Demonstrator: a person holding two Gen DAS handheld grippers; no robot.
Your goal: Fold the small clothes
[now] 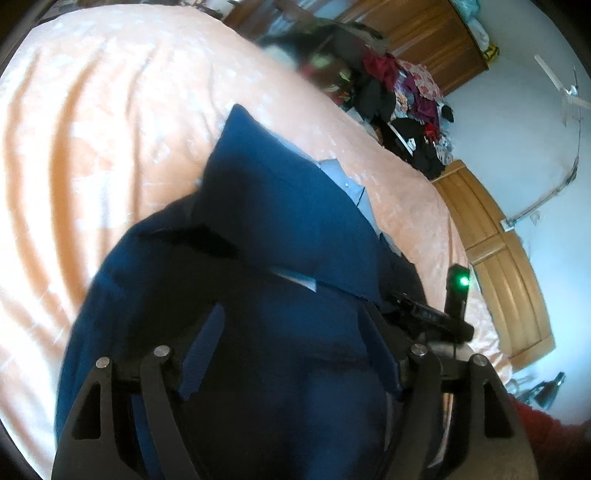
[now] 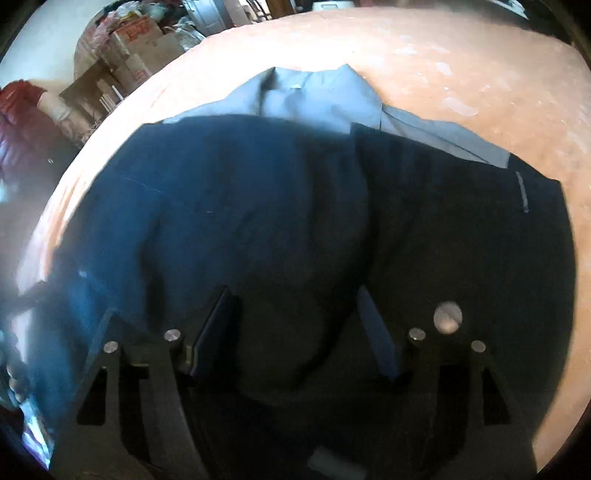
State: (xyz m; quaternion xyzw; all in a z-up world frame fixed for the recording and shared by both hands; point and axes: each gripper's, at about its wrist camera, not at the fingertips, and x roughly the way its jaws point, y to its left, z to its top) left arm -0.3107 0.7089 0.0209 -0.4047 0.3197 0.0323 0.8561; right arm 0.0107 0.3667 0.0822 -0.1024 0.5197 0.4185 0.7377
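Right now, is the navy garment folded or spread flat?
Partly folded: the navy garment has a flap turned over itself, exposing grey lining, on the orange bedspread.

Bed: peach bedspread (image 1: 110,147) fills the left of the frame
Wardrobe: wooden (image 1: 424,33), upper right
Wall: pale blue (image 1: 517,129), right
Boxes: cardboard (image 2: 140,48), upper left

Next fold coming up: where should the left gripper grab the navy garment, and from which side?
Probably the raised pointed corner of the navy garment. It stands off the orange bedsheet with free edges, so approach from the sheet side, one finger each side.
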